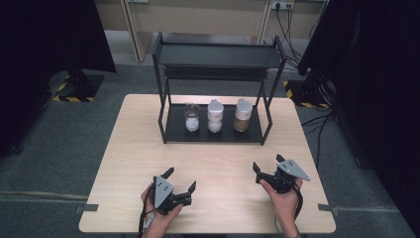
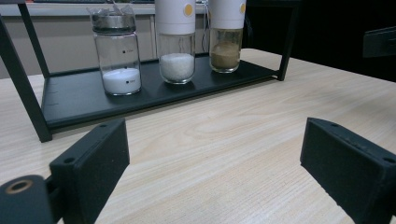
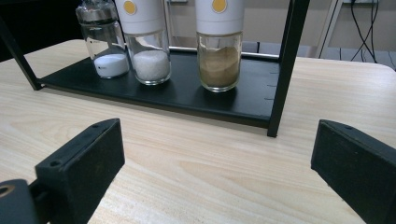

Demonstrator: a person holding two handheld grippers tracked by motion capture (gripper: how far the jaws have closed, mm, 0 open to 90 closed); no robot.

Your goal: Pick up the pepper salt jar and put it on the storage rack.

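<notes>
Both claws released, hovering low over the table.

My left claw and right claw hang with jaws spread wide and hold nothing, well short of the black rack, on whose bottom shelf I see 3 jars: clear shaker, white-grain jar, brown-powder jar.

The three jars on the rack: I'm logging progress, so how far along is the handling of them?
Nothing looks done yet. The metal-capped jar, the white-grain jar and the brown-powder jar all stand in a row on the rack's bottom shelf. Nothing is in hand: the left gripper and right gripper are open near the table's front edge. Reaching and grasping a jar remain.
</notes>
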